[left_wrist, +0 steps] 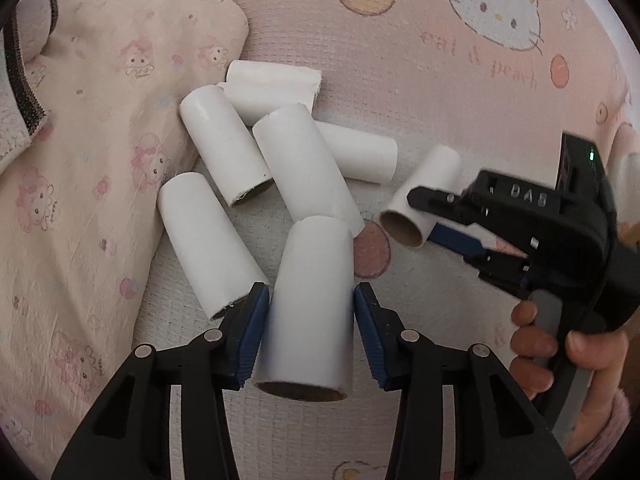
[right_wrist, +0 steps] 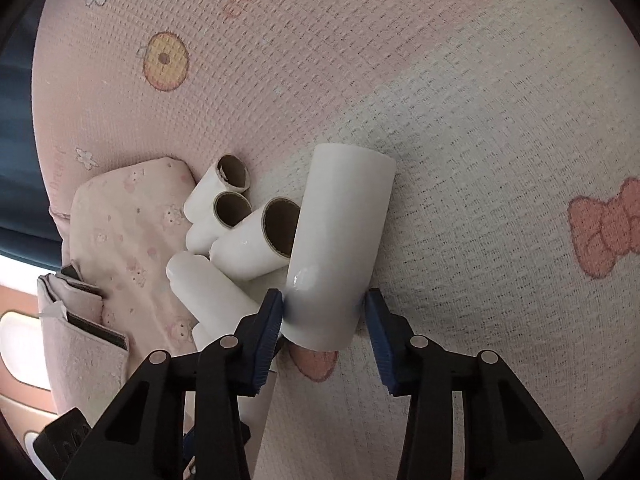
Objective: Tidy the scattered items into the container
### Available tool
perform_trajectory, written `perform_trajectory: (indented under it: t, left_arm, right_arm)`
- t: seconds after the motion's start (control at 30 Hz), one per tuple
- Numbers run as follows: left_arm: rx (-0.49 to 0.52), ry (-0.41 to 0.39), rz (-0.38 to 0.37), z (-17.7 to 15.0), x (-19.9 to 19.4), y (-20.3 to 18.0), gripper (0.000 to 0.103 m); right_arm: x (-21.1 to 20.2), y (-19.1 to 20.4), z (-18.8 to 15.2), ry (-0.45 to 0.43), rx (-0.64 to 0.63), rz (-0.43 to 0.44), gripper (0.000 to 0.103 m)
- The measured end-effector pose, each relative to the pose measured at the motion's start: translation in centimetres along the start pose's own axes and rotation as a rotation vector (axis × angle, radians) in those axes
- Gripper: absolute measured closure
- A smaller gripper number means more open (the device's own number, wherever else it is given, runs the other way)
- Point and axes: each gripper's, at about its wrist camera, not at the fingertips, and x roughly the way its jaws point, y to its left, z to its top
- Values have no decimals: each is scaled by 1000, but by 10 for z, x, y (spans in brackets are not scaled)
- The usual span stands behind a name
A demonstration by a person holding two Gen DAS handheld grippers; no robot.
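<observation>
While white cardboard tubes lie scattered across a pink cartoon-print bed cover (left_wrist: 400,40), the left gripper (left_wrist: 312,336) brackets one tube (left_wrist: 312,304) lengthwise between its blue pads (left_wrist: 252,336), the near pad touching the tube's side and the far pad just beside it; whether the jaws are pressing cannot be told. Beyond it, five more tubes crowd together in a loose pile (left_wrist: 256,152), some overlapping, next to a pale pink patterned pillow (left_wrist: 92,128) at the left. Off to the right of the pile, the right gripper (left_wrist: 434,216), held in a bare hand (left_wrist: 560,356), reaches another tube (left_wrist: 424,196). From the right wrist camera, that tube (right_wrist: 340,248) stands between the spread blue pads (right_wrist: 266,336), the left pad against its wall and the right pad a little clear of it, so the jaws read as open around it. No container is visible in either view.
</observation>
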Motion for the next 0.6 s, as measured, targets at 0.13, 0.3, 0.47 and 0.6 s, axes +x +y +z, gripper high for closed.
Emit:
perform_trajectory:
  t: [0.13, 0.3, 0.47, 0.6]
  left_arm:
    - [5, -42, 16, 10, -5, -6, 55]
    - [29, -115, 21, 22, -26, -13, 55]
    - [54, -157, -7, 35, -25, -28, 55]
    - [89, -181, -32, 45, -10, -45, 55]
  right_arm:
    - [-11, -9, -3, -1, 1, 14, 67]
    - [-30, -5, -4, -18, -82, -42, 79]
    - [-39, -5, -7, -28, -132, -104, 79]
    - [-40, -8, -7, -29, -125, -99, 79]
